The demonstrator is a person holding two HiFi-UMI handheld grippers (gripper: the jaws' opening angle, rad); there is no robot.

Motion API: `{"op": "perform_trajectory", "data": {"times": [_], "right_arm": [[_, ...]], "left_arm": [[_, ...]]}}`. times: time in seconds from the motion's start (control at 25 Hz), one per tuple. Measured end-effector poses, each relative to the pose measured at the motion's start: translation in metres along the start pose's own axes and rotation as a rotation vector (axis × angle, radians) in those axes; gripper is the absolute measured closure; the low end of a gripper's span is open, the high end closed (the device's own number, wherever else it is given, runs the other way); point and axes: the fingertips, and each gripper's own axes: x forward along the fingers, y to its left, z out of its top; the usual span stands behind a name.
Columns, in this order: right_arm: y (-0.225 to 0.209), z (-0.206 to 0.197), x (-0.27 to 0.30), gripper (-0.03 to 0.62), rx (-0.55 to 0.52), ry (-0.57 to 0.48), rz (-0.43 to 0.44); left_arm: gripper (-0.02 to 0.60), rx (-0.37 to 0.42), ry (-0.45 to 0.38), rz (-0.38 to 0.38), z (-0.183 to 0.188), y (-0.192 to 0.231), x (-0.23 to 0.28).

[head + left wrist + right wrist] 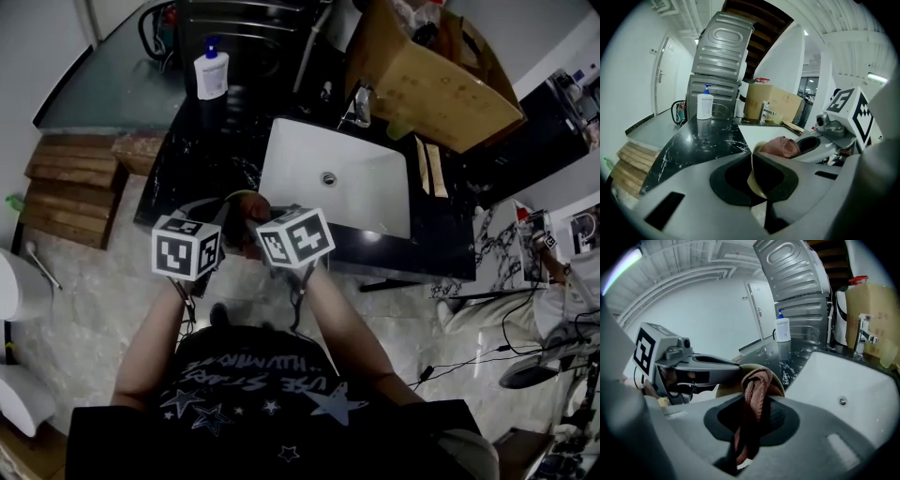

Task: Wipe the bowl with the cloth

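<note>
Wiping looked under way: the left gripper point(753, 164) clamped the bowl point(758, 187) by its rim, the right gripper point(752, 420) pinched the cloth point(757, 380) at its mouth. Next, probably, rubbing round inside.

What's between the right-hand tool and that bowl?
The reddish cloth, clamped in the right tool and bunched against the bowl; the right gripper view shows it.

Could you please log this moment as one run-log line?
left gripper: shut on bowl rim | right gripper: shut on cloth | cloth against bowl
</note>
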Motion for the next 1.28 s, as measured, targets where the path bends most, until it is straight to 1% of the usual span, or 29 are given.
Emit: {"op": "perform_trajectory", "data": {"times": [0.12,0.2,0.28,0.4,0.52,0.6,0.8,0.96,1.08,1.28], "right_arm": [[-0.005,0.0,0.004,0.526,0.016,0.017,-0.024],[-0.006,0.002,0.006,0.526,-0.002,0.026,-0.032],[-0.006,0.004,0.007,0.526,-0.054,0.043,-0.043],[0.0,0.008,0.01,0.526,-0.18,0.05,-0.047],[0.011,0.013,0.012,0.526,-0.301,0.03,-0.011],[0.019,0.016,0.013,0.526,-0.342,0.023,0.023],[0.032,0.025,0.015,0.526,-0.385,0.015,0.09],[0.04,0.027,0.018,0.526,-0.394,0.016,0.145],[0.046,0.026,0.02,0.526,-0.435,0.036,0.173],[0.062,0.023,0.022,0.528,-0.494,0.06,0.256]], "left_arm": [[0.561,0.005,0.007,-0.012,-0.002,-0.008,0.001],[0.561,0.006,0.012,-0.019,-0.003,-0.012,0.002],[0.561,0.002,0.014,-0.031,-0.002,-0.016,0.002],[0.561,0.001,0.008,-0.043,0.002,-0.017,0.001],[0.561,-0.011,-0.008,-0.05,0.006,-0.014,-0.001],[0.561,-0.029,-0.023,-0.053,0.009,-0.011,-0.003],[0.561,-0.073,-0.06,-0.059,0.017,0.0,-0.01],[0.561,-0.101,-0.086,-0.054,0.018,0.007,-0.016],[0.561,-0.098,-0.094,-0.048,0.018,0.011,-0.019],[0.561,-0.044,-0.111,-0.033,0.023,0.018,-0.027]]}}
